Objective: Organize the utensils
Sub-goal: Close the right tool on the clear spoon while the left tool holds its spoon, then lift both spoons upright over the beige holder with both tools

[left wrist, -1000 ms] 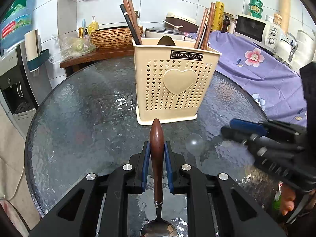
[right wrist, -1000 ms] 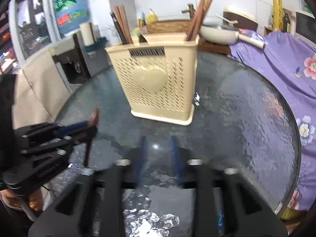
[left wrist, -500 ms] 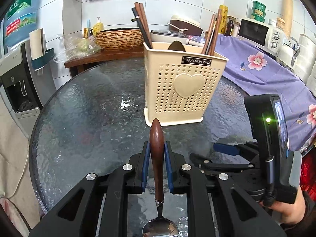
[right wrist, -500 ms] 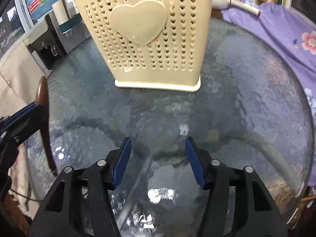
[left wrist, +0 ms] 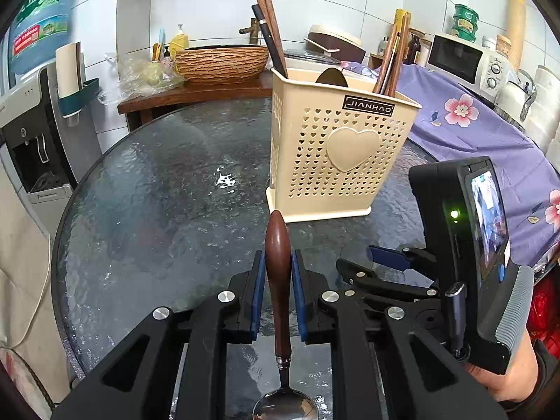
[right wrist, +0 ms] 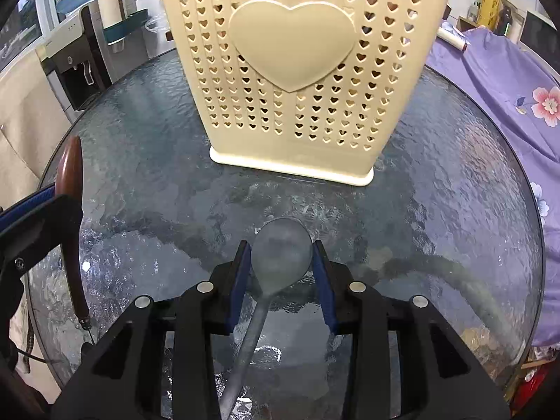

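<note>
left gripper [left wrist: 278,281] clamps the wooden handle of a metal spoon [left wrist: 279,269], bowl end toward the camera. right gripper [right wrist: 281,262] is closing its jaws around the bowl of a translucent spoon [right wrist: 280,255] lying on the glass table [right wrist: 437,192], just before the cream utensil holder [right wrist: 297,70].

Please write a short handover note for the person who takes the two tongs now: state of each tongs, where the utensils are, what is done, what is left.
Left tongs: shut on the wooden-handled spoon, handle pointing forward, bowl toward the camera.
Right tongs: closing around the bowl of the clear plastic spoon, which lies on the glass table; pads at its sides, firm grip not confirmed.
Cream holder: upright on the table, already has chopsticks and a dark utensil inside.
Done: wooden-handled spoon picked up.
Left: secure the clear spoon, then drop both spoons into the holder.
</note>
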